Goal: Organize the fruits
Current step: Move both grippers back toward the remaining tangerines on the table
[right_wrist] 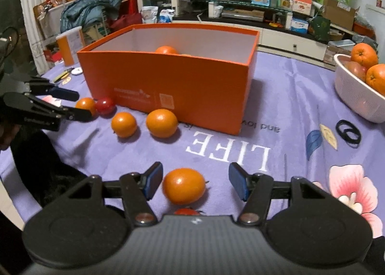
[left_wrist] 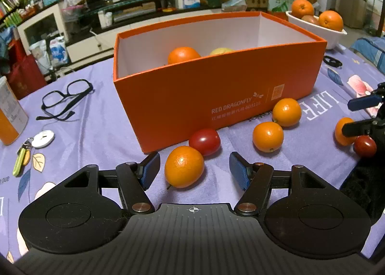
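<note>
**Both grippers spread around small oranges by the box**

An orange (left_wrist: 184,166) lies on the purple cloth (left_wrist: 101,130) between the fingers of the left gripper (left_wrist: 194,171), which is wide open, level and low, touching nothing. A tomato (left_wrist: 204,141) sits just behind it, against the orange box (left_wrist: 216,87). The right gripper (right_wrist: 195,184), equally wide and low, brackets another orange (right_wrist: 184,185) without contact. Two more oranges (right_wrist: 161,123) rest near the box; a white bowl (right_wrist: 356,97) holds larger fruit.
</note>
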The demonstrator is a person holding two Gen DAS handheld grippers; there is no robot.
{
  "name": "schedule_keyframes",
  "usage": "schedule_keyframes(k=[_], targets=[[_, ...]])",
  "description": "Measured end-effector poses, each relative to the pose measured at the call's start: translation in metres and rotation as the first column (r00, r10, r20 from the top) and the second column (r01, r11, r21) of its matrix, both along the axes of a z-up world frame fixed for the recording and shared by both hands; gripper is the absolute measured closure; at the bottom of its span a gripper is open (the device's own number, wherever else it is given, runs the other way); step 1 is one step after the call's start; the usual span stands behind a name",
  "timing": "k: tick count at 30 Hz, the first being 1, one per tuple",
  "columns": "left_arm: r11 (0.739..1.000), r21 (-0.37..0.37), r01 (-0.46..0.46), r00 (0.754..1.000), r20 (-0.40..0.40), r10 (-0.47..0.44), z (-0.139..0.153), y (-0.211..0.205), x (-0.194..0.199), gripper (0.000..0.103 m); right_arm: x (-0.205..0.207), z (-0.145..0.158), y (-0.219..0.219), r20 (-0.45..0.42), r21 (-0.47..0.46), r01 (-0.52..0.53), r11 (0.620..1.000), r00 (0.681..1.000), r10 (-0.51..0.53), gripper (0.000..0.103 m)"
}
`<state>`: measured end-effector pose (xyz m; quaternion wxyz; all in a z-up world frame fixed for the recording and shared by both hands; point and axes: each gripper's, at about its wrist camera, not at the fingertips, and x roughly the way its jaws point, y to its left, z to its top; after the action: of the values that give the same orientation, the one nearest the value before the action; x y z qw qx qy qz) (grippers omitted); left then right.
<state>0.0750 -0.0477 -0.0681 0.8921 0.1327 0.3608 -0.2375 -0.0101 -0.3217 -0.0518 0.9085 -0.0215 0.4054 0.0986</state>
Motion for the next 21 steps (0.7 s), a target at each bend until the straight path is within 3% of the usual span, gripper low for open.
schedule_keyframes(k=[14, 21], targets=[[1.0, 0.005, 0.002, 1.0, -0.022, -0.002, -0.006, -0.003, 0.005, 0.063, 0.003, -0.007, 0.009, -0.017, -0.035, -0.027, 0.999, 1.0, 0.026, 0.041], [1.0, 0.002, -0.002, 1.0, -0.026, 0.002, -0.007, -0.002, 0.006, 0.063, 0.001, 0.012, 0.023, 0.132, 0.036, -0.07, 0.997, 0.989, 0.065, 0.041]])
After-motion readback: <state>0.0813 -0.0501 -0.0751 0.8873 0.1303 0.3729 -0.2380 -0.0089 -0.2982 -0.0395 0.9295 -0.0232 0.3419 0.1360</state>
